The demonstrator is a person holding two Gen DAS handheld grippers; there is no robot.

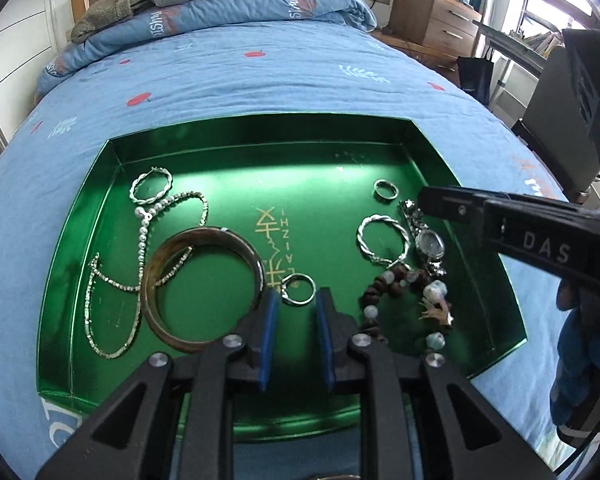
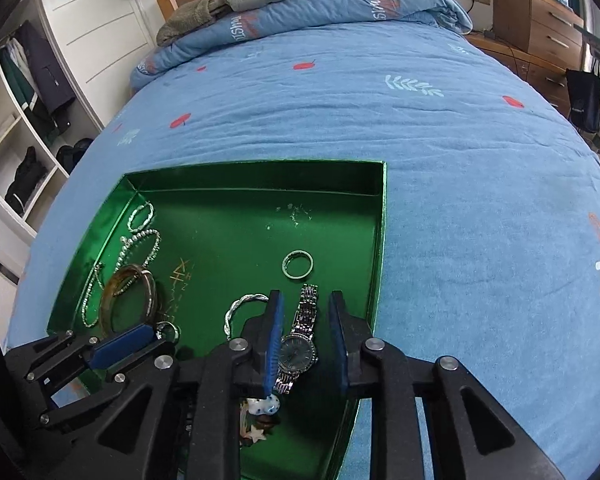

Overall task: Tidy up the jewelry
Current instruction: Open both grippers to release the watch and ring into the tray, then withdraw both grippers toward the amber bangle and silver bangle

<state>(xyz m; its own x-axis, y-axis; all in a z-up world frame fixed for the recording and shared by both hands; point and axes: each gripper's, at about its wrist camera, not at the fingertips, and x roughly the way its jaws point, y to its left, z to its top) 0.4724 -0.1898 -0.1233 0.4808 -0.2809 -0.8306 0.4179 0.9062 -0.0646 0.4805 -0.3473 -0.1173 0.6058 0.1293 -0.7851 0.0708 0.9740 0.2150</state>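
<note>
A green tray point(image 1: 260, 128) lies on the blue bed and holds the jewelry. My left gripper point(image 1: 298, 292) is open low over the tray's near side, and a silver ring point(image 1: 298, 289) lies just at its fingertips. A brown bangle point(image 1: 204, 292) and a chain necklace point(image 1: 144, 236) are to its left, and a bead bracelet point(image 1: 404, 304) to its right. My right gripper point(image 2: 306, 296) is open, its fingers on either side of a silver watch point(image 2: 300, 344) that rests on the tray floor with a gap beside it. A plain ring point(image 2: 297, 265) lies just ahead.
Two twisted silver bangles point(image 1: 152, 186) point(image 1: 382, 240) lie in the tray. A folded duvet point(image 1: 220, 4) lies at the head of the bed, wooden drawers point(image 1: 436, 16) stand to the right, and an open wardrobe point(image 2: 24, 128) to the left. A blue sleeve point(image 1: 580, 360) shows at the right edge.
</note>
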